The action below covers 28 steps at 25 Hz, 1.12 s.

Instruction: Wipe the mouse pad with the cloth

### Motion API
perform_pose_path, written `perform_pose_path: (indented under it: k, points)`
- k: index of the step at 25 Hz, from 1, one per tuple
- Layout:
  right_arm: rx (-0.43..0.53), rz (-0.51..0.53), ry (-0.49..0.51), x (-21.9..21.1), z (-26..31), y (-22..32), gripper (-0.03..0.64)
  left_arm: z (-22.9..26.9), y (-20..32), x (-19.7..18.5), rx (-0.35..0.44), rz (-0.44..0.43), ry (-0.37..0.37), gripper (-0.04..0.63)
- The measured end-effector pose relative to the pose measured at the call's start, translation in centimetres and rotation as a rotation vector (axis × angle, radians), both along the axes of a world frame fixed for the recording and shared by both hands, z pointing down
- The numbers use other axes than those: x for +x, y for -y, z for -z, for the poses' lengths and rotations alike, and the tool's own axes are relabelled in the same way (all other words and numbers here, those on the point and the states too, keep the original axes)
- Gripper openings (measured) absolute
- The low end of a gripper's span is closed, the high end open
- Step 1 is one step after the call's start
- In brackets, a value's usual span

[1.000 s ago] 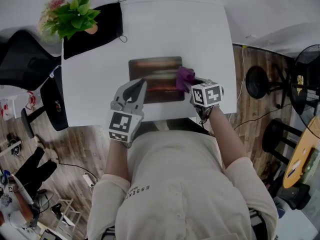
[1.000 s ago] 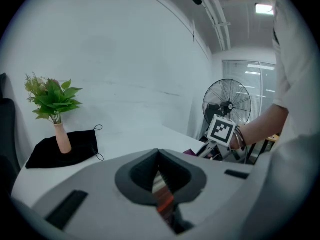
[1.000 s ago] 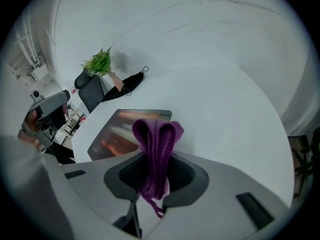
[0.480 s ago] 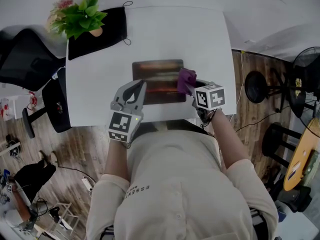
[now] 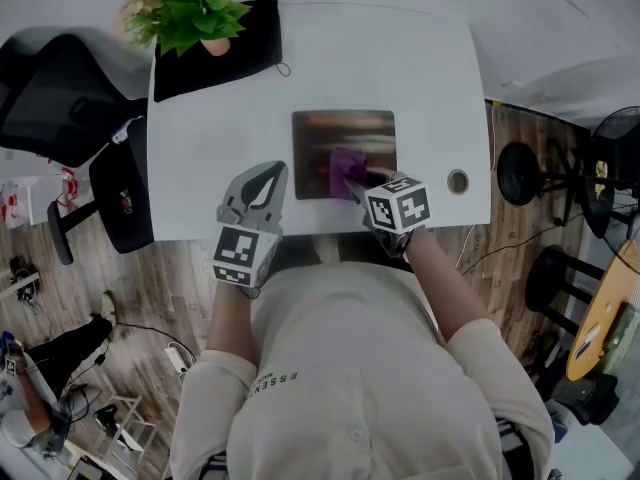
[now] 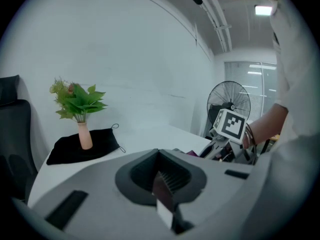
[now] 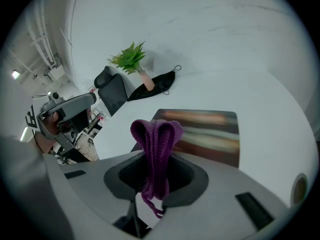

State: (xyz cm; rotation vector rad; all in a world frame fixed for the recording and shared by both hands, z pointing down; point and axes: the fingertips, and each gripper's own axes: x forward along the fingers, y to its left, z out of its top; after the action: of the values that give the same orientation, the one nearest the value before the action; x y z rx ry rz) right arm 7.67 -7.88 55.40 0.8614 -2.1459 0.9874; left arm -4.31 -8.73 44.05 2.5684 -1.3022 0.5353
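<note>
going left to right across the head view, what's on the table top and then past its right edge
potted plant → mouse pad → round grommet → black stool → fan

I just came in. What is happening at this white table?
A person holds a two-jaw gripper in each hand. The right gripper has its jaws shut on a purple cloth and holds it over the near part of the mouse pad on the table; contact cannot be confirmed. The left gripper is shut on nothing, beside the pad near the table's front edge.
</note>
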Motion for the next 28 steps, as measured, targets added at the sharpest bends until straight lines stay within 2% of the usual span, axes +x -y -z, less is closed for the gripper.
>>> perform_pose_path:
  k: [7,13,19,28]
  points:
    - [-0.017,0.044,0.032,-6.1,-0.9,-1.5,0.097,-1.2,-1.7,-4.0,-0.031,0.012,0.010,0.002]
    - [-0.040,0.056,0.027,-9.1,-2.5,-2.2,0.097,-1.7,-2.2,-6.4,-0.041,0.012,0.017,0.002]
    - [-0.048,0.027,0.019,-8.3,-3.4,-2.0,0.097,-1.8,-2.0,-6.5,-0.041,0.003,0.018,0.002]
    - [-0.051,0.004,0.016,-4.6,-3.4,-1.9,0.097,-2.0,-1.9,-3.5,-0.051,-0.016,0.014,0.002]
